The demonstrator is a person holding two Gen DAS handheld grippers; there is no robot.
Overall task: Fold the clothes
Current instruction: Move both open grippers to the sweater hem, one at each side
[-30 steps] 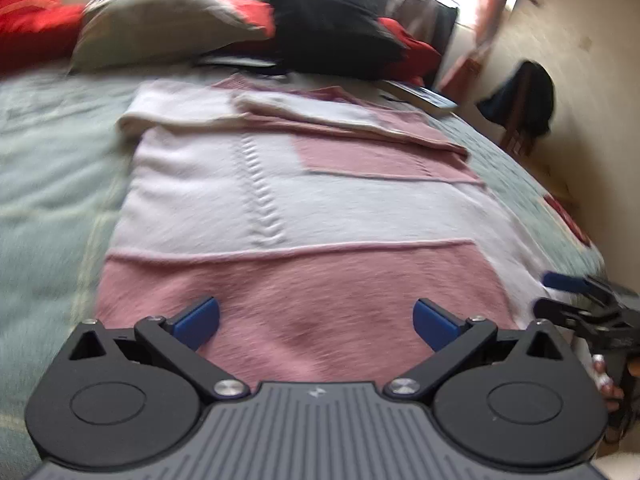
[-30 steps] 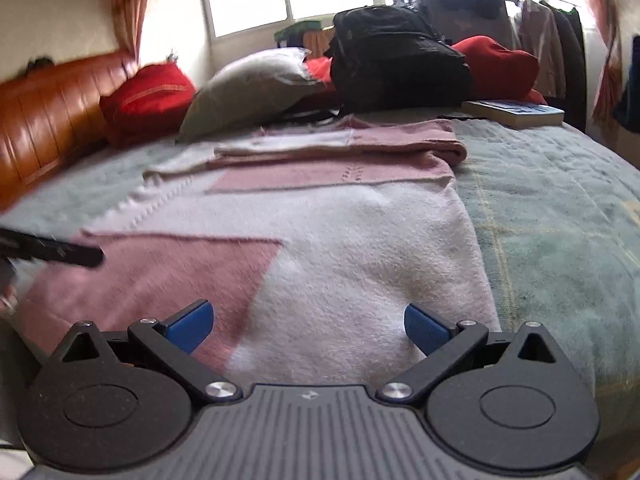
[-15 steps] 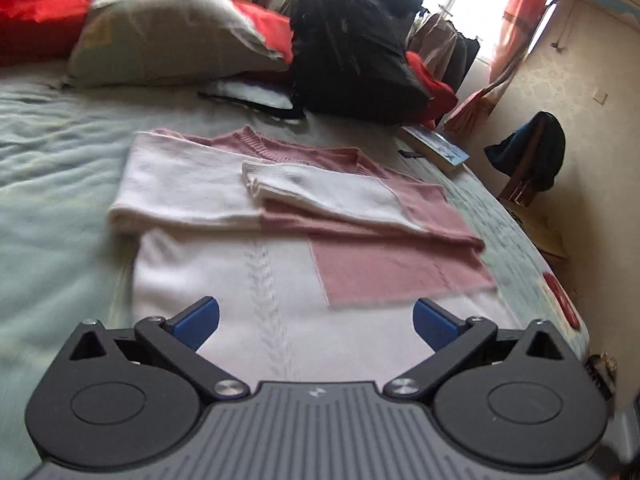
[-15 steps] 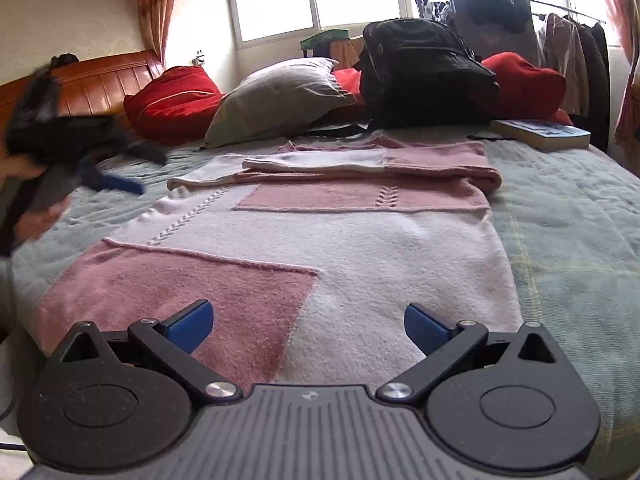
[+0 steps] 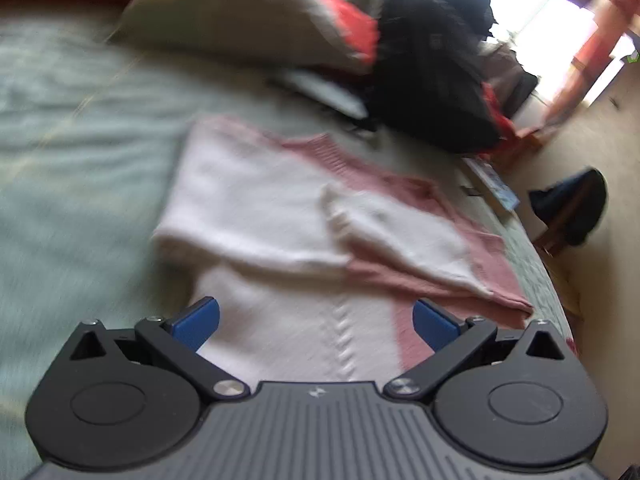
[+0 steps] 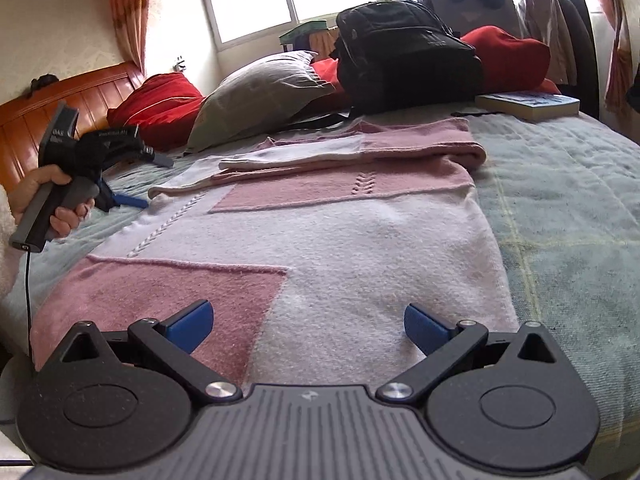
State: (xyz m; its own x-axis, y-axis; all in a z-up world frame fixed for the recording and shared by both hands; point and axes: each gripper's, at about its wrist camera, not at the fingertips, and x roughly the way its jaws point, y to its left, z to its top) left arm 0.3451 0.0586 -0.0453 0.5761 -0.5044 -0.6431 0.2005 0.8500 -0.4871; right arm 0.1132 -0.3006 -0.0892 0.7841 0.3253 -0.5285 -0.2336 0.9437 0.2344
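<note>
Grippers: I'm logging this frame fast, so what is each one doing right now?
Left gripper: open, holding nothing, above the sweater.
Right gripper: open, holding nothing, fingers spread over the sweater's hem.

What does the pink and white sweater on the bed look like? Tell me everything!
The sweater is a soft-looking knit made of big pink and white blocks, with a thin braided stitch line running up it. It lies flat on the pale green bedcover. Both sleeves are folded across its top, one over the other. The open right gripper hangs over its bottom hem; the open left gripper hangs over its middle. Neither is gripping it.
</note>
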